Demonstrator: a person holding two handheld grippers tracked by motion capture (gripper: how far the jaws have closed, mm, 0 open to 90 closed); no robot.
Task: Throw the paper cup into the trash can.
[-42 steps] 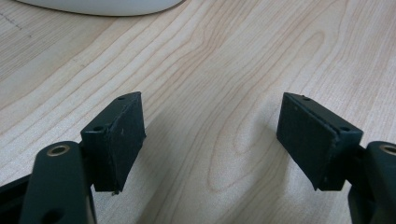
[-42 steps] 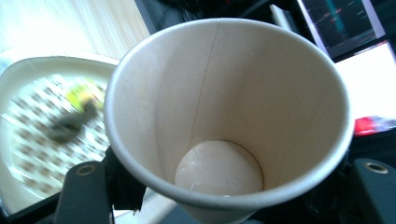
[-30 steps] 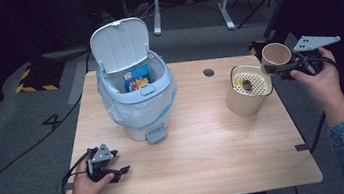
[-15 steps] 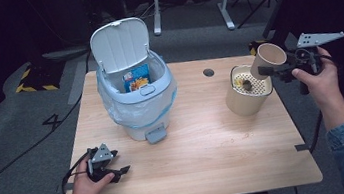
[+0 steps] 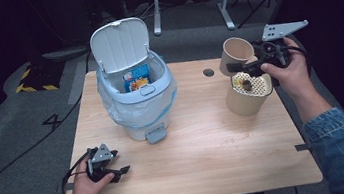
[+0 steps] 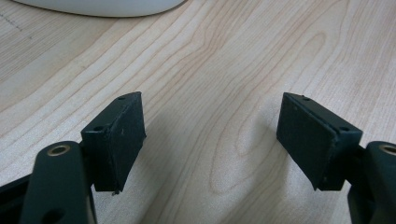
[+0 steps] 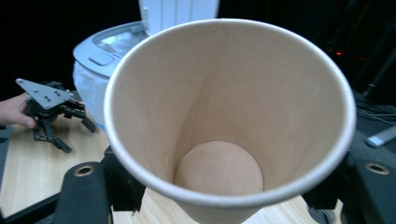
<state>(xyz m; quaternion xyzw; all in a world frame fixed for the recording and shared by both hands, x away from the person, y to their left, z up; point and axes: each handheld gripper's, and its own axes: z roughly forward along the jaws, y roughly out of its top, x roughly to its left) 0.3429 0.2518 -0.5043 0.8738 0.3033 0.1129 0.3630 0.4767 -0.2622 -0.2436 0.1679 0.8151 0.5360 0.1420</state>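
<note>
Gripping a paper cup (image 5: 235,54) between its jaws, the right gripper (image 5: 248,67) holds it in the air above the table's (image 5: 207,153) far right corner, just over a perforated beige container (image 5: 246,95) with scraps inside. Seen from the right gripper view, the cup (image 7: 219,140) is empty, its mouth facing the camera. Near the front left edge, the left gripper (image 5: 119,171) rests on the wood with jaws spread wide and nothing between them. A white pedal bin (image 5: 139,101) stands between them, lid up, a snack packet (image 5: 136,78) inside.
</note>
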